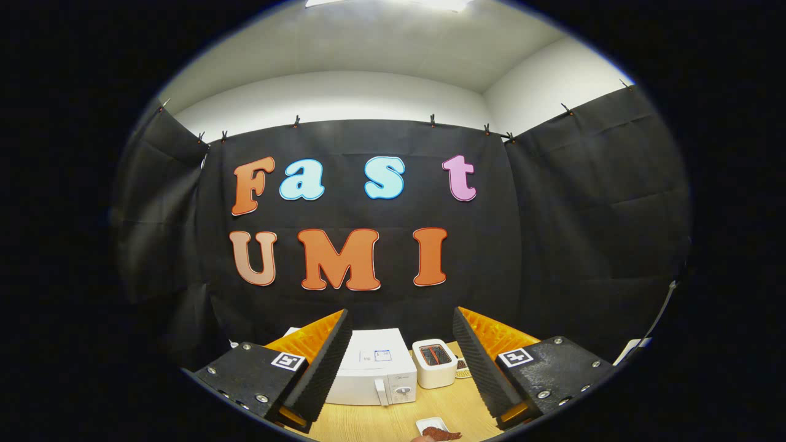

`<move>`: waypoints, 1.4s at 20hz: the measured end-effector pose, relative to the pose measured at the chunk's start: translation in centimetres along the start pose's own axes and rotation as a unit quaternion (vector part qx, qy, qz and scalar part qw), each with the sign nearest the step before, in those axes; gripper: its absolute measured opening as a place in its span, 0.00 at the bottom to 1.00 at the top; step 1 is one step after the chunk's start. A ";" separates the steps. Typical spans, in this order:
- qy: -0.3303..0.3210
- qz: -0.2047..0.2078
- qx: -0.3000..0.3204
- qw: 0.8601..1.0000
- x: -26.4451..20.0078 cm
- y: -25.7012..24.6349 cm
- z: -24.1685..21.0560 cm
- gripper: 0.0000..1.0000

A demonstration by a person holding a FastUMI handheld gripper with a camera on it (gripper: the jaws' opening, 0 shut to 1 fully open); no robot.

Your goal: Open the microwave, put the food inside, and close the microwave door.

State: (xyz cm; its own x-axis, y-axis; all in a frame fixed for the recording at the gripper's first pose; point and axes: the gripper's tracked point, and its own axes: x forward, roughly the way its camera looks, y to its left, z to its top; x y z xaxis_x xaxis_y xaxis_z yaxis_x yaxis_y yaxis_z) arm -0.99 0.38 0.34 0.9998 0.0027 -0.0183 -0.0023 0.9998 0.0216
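My one camera rides on my gripper (402, 362) and looks forward along its two fingers (322, 362), which stand wide apart at the bottom of the view, holding nothing. It sits high above the desk (393, 414) and well back from it, tilted slightly down, so I see the closed microwave (376, 368) between the fingers from above its top, the toaster (434, 362) just beside it, and the small plate of food (433, 427) nearest me. Facing the booth's back wall head-on, the fisheye also takes in the side walls and the ceiling.
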 end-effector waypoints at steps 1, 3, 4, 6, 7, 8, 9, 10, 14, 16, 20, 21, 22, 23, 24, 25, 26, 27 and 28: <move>-0.001 0.001 -0.001 1.000 0.1 -0.1 0.1 0.98; -0.001 0.004 -0.009 1.000 0.5 -0.1 0.0 0.98; 0.000 0.005 -0.013 1.000 0.7 -0.2 -0.2 0.98; 0.000 0.009 -0.015 1.000 0.8 0.0 -0.4 0.98; 0.000 0.014 -0.013 1.000 1.0 0.2 -0.6 0.98; 0.000 0.020 -0.011 1.000 1.4 0.5 -1.1 0.98; -0.001 0.024 -0.010 1.000 1.8 0.9 -1.7 0.98; 0.001 0.026 -0.008 1.000 2.5 1.1 -2.4 0.98; 0.028 0.042 -0.013 0.999 5.1 2.5 -7.4 0.98; 0.058 0.052 -0.015 0.997 5.8 3.2 -10.9 0.98; 0.106 0.080 -0.017 0.991 7.7 4.7 -18.2 0.99; 0.121 0.080 -0.021 0.989 8.3 4.8 -20.3 0.99; 0.138 0.079 -0.022 0.987 8.8 4.8 -22.6 0.99; 0.156 0.079 -0.022 0.984 9.2 4.8 -24.8 0.99; 0.171 0.080 -0.019 0.982 9.5 4.9 -26.7 0.99; 0.181 0.084 -0.017 0.980 9.8 5.3 -28.3 0.99; 0.191 0.087 -0.017 0.978 10.1 5.5 -30.0 0.99; 0.204 0.089 -0.020 0.975 10.5 5.6 -31.7 0.99; 0.215 0.091 -0.022 0.972 10.8 5.6 -33.3 0.99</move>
State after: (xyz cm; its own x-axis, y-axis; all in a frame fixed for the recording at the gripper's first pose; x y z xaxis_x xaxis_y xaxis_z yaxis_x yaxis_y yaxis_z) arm 9.22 6.68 -33.07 0.8826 0.1783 -0.4349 -0.1879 0.9820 0.0212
